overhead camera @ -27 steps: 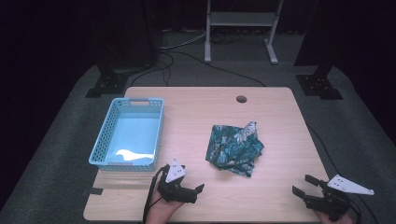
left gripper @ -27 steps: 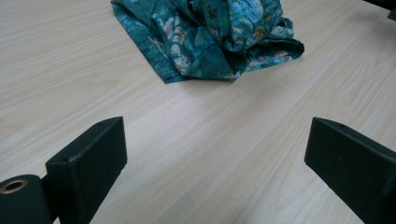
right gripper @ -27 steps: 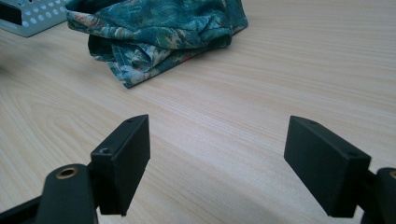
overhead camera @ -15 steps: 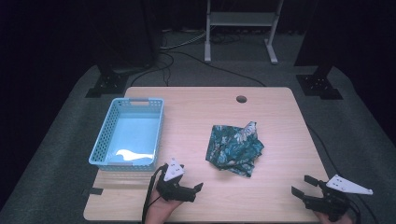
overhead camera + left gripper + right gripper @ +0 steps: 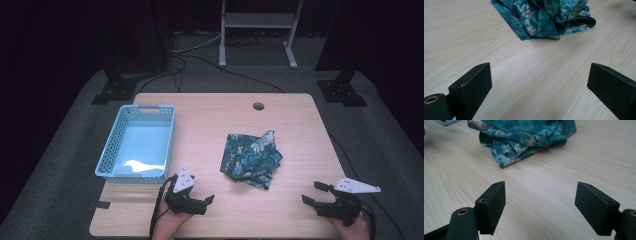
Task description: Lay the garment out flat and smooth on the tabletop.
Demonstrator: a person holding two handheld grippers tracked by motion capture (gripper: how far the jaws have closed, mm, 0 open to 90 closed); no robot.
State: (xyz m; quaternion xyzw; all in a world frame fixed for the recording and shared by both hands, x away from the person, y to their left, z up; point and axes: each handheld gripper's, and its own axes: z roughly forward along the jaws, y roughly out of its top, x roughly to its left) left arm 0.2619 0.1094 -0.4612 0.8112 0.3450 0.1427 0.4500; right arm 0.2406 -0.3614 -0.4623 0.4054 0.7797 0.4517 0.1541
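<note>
The cloth [image 5: 251, 160] is lying crumpled on the table [image 5: 295, 125], right of the basket [image 5: 136, 142], untouched. Both the left gripper [image 5: 207, 202] and right gripper [image 5: 311, 193] are waiting nearer than the cloth, jaws spread, grasping nothing; everything is remaining to do.

Bare bench [image 5: 210, 125] wood lies between each hand-held gripper and the crumpled teal cloth [image 5: 251, 159], nothing in the way on either approach; left hand-held gripper [image 5: 206, 202] and right hand-held gripper [image 5: 312, 194] both stand wide-jawed with nothing between them. Blue basket [image 5: 111, 156] blocks the left edge, just beside the left one's far side. Wide free strip at the bench's far side, past the cloth, around the cable hole [image 5: 258, 106].
</note>
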